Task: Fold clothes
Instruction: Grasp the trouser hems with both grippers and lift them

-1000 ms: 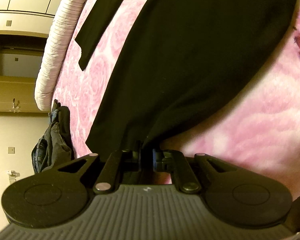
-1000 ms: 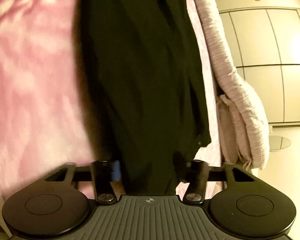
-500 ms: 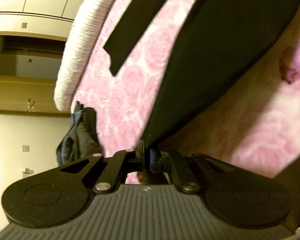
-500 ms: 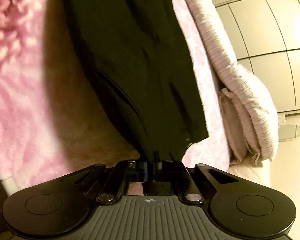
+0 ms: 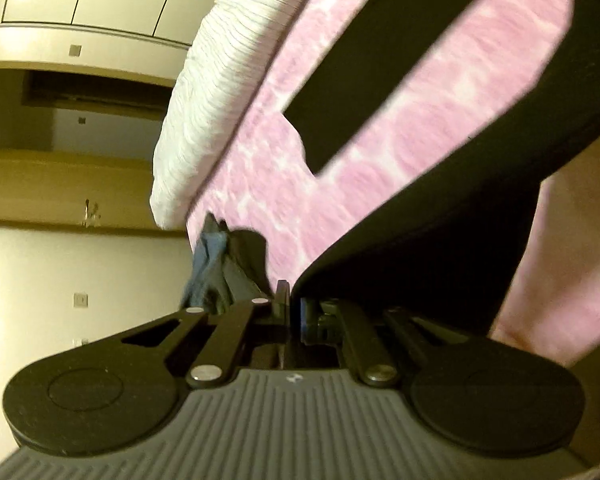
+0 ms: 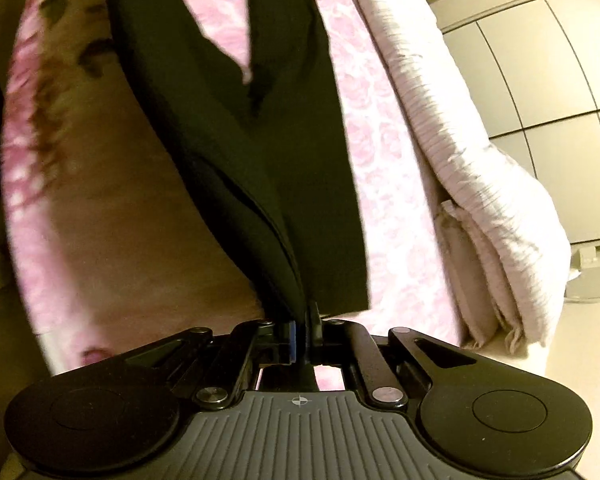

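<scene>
My left tongs (image 5: 294, 304) and right tongs (image 6: 304, 320) each clamped an edge of the black fabric garment (image 6: 228, 128), lifted above the pink rose-patterned bed blanket (image 5: 340, 168).

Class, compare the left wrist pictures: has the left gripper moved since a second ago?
Yes. The left gripper, shut on the black garment, has risen away from the pink blanket; the pale quilt and far wall now show more.
</scene>
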Demonstrator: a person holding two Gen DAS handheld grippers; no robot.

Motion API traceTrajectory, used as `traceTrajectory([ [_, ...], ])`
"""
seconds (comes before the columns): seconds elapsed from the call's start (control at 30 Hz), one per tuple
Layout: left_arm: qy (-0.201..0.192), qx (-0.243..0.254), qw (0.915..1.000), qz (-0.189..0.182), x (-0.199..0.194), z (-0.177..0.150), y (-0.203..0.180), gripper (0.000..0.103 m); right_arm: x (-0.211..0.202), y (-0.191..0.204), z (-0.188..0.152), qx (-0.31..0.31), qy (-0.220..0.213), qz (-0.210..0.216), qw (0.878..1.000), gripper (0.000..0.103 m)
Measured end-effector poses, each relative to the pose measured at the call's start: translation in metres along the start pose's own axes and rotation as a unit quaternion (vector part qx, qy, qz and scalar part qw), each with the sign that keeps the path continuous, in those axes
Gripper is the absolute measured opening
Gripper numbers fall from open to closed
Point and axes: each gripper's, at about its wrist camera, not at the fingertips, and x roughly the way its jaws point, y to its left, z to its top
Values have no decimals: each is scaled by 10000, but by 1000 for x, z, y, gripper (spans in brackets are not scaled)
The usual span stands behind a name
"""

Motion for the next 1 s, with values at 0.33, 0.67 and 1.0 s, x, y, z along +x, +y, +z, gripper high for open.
traceTrajectory([
  [0.33, -20, 718, 9906, -1160, 142, 121, 85, 4, 110, -133, 51, 15, 670, 873, 9939, 2],
  [0.67, 204, 1402, 9782, -1516, 275, 241, 64, 4, 255, -192, 62, 470, 1066, 1574, 9806, 2],
  [1.0, 495, 1460, 9802, -1239, 334, 308, 35, 4, 315, -205, 35, 1537, 976, 2151, 9595, 2],
])
